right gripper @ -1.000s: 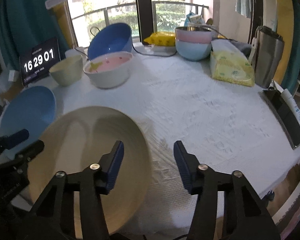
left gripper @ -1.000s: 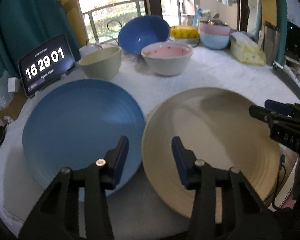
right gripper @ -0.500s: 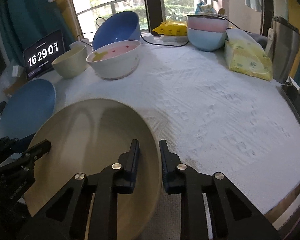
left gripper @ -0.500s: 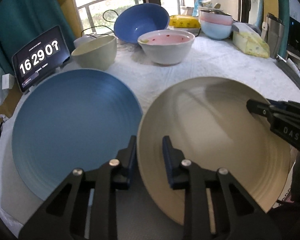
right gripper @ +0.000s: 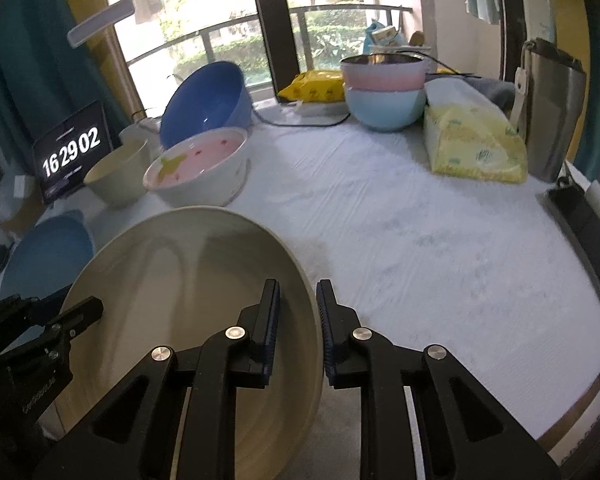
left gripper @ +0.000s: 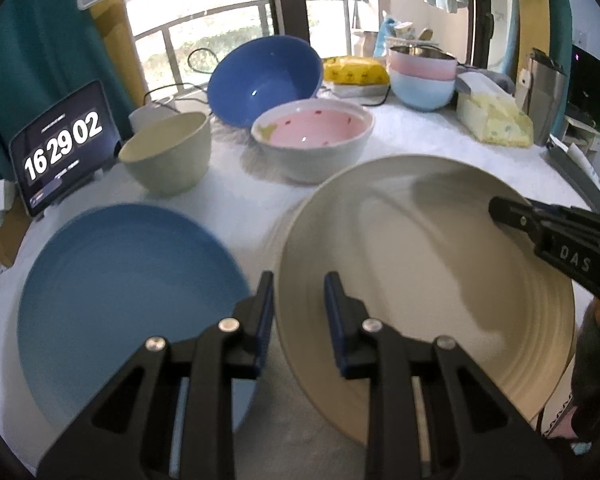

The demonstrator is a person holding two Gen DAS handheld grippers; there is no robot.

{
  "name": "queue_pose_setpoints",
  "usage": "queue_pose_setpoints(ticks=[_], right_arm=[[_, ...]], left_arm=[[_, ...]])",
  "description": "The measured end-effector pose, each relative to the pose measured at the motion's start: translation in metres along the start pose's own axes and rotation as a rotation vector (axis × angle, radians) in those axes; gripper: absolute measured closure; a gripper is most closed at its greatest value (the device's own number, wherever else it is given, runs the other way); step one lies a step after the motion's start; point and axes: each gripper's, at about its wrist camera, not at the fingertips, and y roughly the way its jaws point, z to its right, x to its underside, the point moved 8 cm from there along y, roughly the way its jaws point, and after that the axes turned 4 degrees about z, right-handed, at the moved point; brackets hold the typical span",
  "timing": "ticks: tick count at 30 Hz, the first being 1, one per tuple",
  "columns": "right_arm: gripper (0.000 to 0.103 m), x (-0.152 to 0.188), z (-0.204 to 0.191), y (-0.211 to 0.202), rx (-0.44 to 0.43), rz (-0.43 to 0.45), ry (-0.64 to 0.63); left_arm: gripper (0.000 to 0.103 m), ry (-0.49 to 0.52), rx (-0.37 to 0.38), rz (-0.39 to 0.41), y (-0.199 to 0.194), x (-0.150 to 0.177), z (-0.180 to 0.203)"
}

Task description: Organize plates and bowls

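Note:
A large beige plate [left gripper: 428, 264] is held by both grippers, lifted off the white table. My left gripper [left gripper: 299, 316] is shut on its left rim. My right gripper [right gripper: 298, 322] is shut on its right rim; the beige plate [right gripper: 188, 292] fills the lower left of the right wrist view. A blue plate [left gripper: 124, 292] lies flat on the table to the left. Behind stand a green bowl [left gripper: 168, 152], a pink bowl [left gripper: 312, 136], a tilted dark blue bowl [left gripper: 264, 76] and a pink bowl stacked in a light blue bowl [left gripper: 422, 78].
A tablet clock [left gripper: 64, 144] stands at the far left. A yellow tissue pack [right gripper: 472, 140], a steel flask [right gripper: 552, 108] and a dark phone [right gripper: 584, 220] sit at the right. Open white tablecloth [right gripper: 420, 240] lies right of the beige plate.
Both grippers closed on the beige plate's rims and raised it off the table; the views rose and the plate now tilts.

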Motion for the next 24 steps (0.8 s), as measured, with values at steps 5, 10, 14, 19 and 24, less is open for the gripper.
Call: queue_pose_setpoints(ticks=[5,10,14,19,24], right_arm=[[0.083,-0.011,0.008,0.016,0.017,-0.003,0.002],[0.082,-0.012,0.015,0.031,0.029,-0.037,0.02],[0.082,-0.005,0.014,0.041,0.042,-0.083,0.016],[0.082,-0.006,0.014,0.042,0.064,-0.089,0.017],[0.08,-0.015,0.013,0.028,0.096,-0.046,0.014]], left_arm=[[0.077,0.001,-0.008,-0.028,0.022,-0.008,0.003],[0.077,0.005,-0.007,-0.086,0.043,-0.005,0.006],[0.076,-0.006,-0.005,-0.103,0.05,-0.006,0.003],[0.073,-0.015,-0.006,-0.081,0.045,-0.01,0.001],[0.069,-0.057,0.006,-0.027,0.027,-0.018,-0.009]])
